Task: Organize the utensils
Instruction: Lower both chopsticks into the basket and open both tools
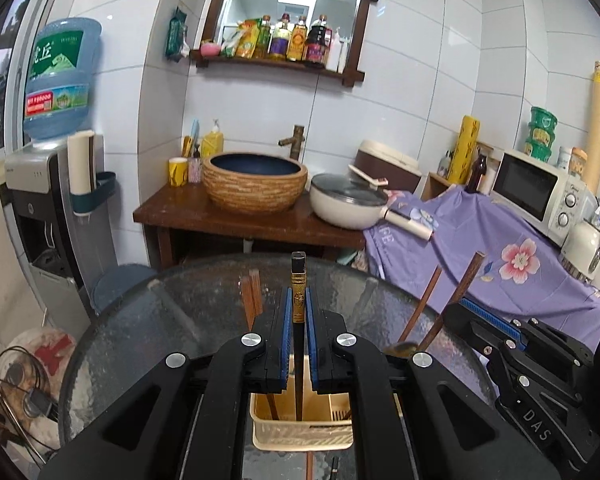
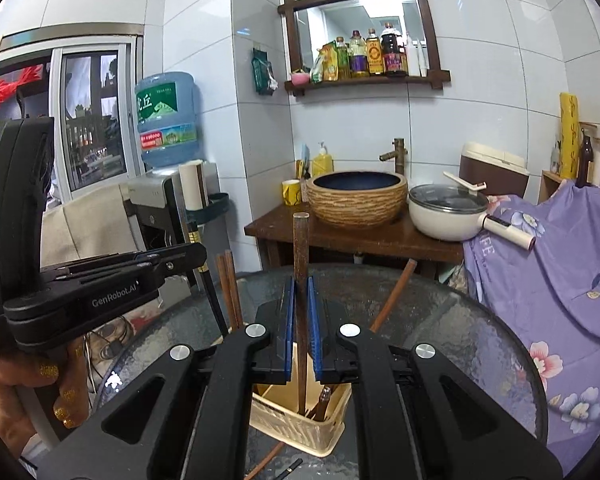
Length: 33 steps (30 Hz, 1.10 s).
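Observation:
A cream plastic utensil basket (image 1: 300,432) stands on the round glass table (image 1: 172,320), also in the right wrist view (image 2: 300,428). My left gripper (image 1: 299,300) is shut on a black chopstick with a gold band (image 1: 299,292), held upright with its lower end in the basket. My right gripper (image 2: 300,292) is shut on a brown wooden chopstick (image 2: 301,248), also upright with its lower end in the basket. More brown chopsticks (image 2: 230,284) stand in the basket. The right gripper body shows in the left wrist view (image 1: 520,344).
Loose utensils lie on the table in front of the basket (image 2: 272,456). Beyond the table stand a wooden counter with a woven basin (image 1: 254,184), a white pan (image 1: 348,204), a water dispenser (image 1: 56,184) and a purple flowered cloth (image 1: 500,260).

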Available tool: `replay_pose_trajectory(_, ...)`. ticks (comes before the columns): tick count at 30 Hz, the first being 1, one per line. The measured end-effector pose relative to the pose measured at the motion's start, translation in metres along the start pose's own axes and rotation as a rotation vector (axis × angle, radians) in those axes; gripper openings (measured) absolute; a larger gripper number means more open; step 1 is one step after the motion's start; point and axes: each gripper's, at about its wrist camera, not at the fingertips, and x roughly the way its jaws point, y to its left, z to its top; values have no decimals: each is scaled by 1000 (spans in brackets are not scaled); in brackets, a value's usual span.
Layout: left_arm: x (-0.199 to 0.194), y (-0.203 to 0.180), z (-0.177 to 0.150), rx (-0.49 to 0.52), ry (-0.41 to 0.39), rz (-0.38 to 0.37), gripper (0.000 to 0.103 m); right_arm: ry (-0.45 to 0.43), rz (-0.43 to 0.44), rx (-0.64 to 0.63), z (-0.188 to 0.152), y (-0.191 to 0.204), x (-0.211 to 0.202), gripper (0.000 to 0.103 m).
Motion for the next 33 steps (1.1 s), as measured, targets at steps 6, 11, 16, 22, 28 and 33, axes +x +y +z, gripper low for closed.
replay_pose_trajectory(6, 14, 3, -15, 3, 39, 7, 7, 35, 3, 10, -16, -1, 9, 8)
replay_pose_trajectory(11, 23, 5, -30, 10, 62, 15, 7, 35, 2, 17, -21, -3, 10, 8)
replay_pose_trajectory(16, 23, 3, -31, 25, 58, 15, 7, 42, -10, 13, -19, -3, 10, 8)
replay_pose_trajectory(22, 19, 1, -33, 18, 58, 1, 7, 34, -16, 27, -24, -6, 6, 34)
replay_pose_trajectory(28, -12, 0, -45, 47, -4, -8, 30, -11, -50, 31, -33, -10, -15, 55)
replay_pose_trajectory(33, -36, 6, -76, 52, 2, -16, 43, 48, -66, 26, -61, -8, -28, 57)
